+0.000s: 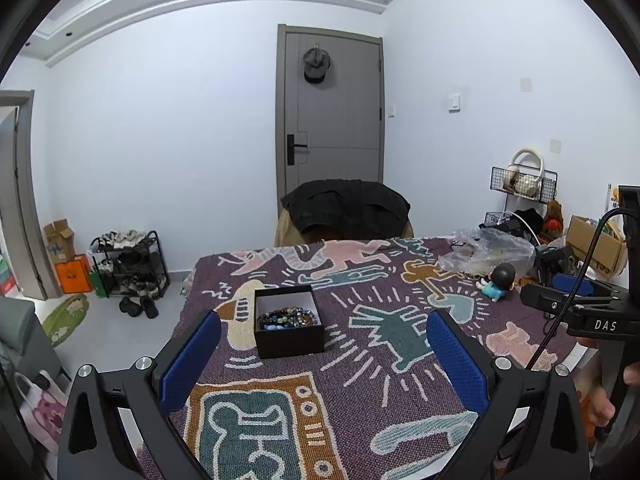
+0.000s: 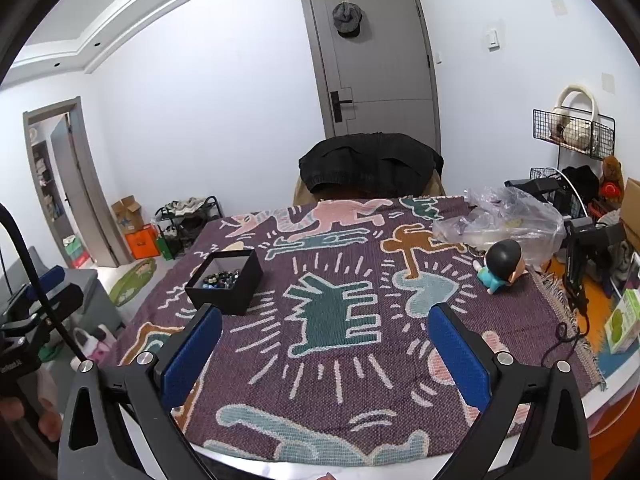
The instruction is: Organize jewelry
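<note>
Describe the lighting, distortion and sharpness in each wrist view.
Left wrist view: even, soft indoor light, no harsh glare; strong fisheye bending of ceiling and door; black box of beads is sharp, left hand-held gripper open. Right wrist view: same flat light, dark vignette corners, door leaning; clear plastic bag shows faint sheen; right hand-held gripper open.

Coarse woven cloth throw (image 1: 360,360), matt black card box (image 1: 289,338) of glossy beads (image 1: 289,316), crinkly clear plastic bag (image 2: 504,216), shiny plastic figurine (image 2: 500,270) (gripper pads (image 2: 192,356) textured blue).

Beads (image 1: 289,316) lie in box (image 1: 289,334) on cloth (image 1: 360,360), figurine (image 1: 498,280) right.
</note>
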A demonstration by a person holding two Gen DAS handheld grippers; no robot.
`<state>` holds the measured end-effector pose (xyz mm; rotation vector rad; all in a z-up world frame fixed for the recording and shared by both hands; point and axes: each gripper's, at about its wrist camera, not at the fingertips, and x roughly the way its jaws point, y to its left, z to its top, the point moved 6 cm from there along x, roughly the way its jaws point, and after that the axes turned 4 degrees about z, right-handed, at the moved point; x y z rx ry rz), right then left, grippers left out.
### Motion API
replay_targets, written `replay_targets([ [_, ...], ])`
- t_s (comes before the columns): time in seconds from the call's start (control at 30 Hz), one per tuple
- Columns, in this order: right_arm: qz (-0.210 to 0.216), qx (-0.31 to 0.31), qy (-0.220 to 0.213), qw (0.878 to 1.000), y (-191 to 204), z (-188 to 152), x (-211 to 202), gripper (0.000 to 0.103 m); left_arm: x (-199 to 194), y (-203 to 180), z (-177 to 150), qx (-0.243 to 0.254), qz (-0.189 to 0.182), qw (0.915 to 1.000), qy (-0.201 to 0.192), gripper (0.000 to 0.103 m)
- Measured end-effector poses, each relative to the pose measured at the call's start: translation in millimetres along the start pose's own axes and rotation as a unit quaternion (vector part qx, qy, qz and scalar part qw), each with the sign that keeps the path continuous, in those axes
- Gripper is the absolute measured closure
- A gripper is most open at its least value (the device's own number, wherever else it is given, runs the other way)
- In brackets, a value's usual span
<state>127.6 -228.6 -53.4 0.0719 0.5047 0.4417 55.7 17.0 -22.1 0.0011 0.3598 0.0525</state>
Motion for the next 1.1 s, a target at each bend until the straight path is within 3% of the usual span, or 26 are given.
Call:
replay_targets([
  [1.1,-0.007,0.0,-0.001,1.0,-1,-6,4,0.0,6,-4,-13,0.004,-0.003,1.0,0.005,0.0],
])
